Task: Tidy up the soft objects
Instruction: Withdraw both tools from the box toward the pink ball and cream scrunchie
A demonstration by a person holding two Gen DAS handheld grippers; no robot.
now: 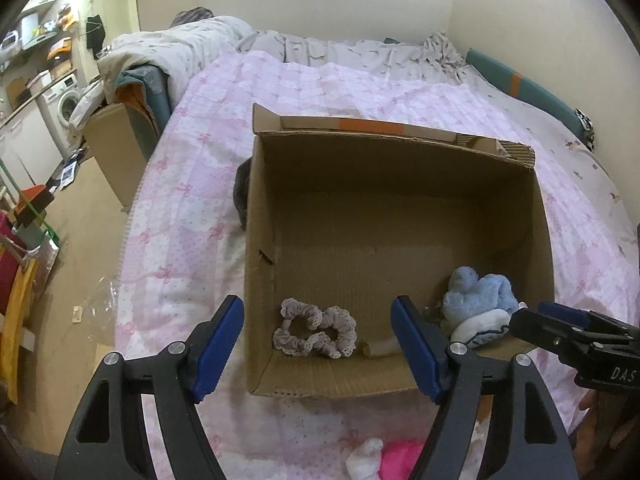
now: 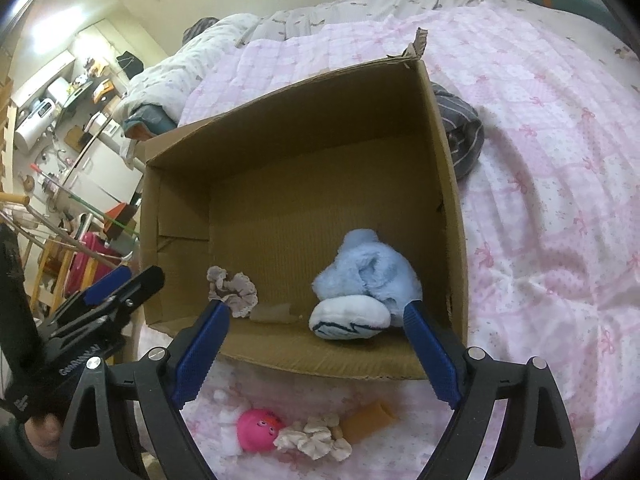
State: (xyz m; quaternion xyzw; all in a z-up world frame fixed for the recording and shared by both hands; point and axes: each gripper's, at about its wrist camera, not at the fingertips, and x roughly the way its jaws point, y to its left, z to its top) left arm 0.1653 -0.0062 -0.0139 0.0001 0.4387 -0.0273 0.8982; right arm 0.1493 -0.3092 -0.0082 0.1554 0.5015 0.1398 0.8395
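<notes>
A cardboard box (image 1: 400, 184) stands open on the bed (image 1: 200, 168), which is covered by a pink quilt with ribbon prints. Two soft things lie already inside the box, both close to its near wall: a grey scrunchie (image 1: 315, 328) at the left and a light blue plush toy (image 2: 366, 284) with a white part at the right. A small piece of brown paper or tape lies on the box floor between them.

The left gripper (image 1: 318, 350) hangs over the near left part of the box, its jaws spread wide and holding nothing. The right gripper (image 2: 316, 354) is over the near right part, just in front of the blue plush, and its jaws are also released and empty.

I judge that the task is about half done. On the quilt, just in front of the box, more soft things wait: a pink toy (image 2: 259, 428) with a small face, a cream frilly scrunchie (image 2: 316, 436) touching it, a white fluffy piece beside the pink toy, and an orange-tan piece (image 2: 368, 416) to the right. A dark striped cloth (image 2: 460, 136) lies outside the box, against one of its side walls; whether it belongs to the task I cannot tell.
</notes>
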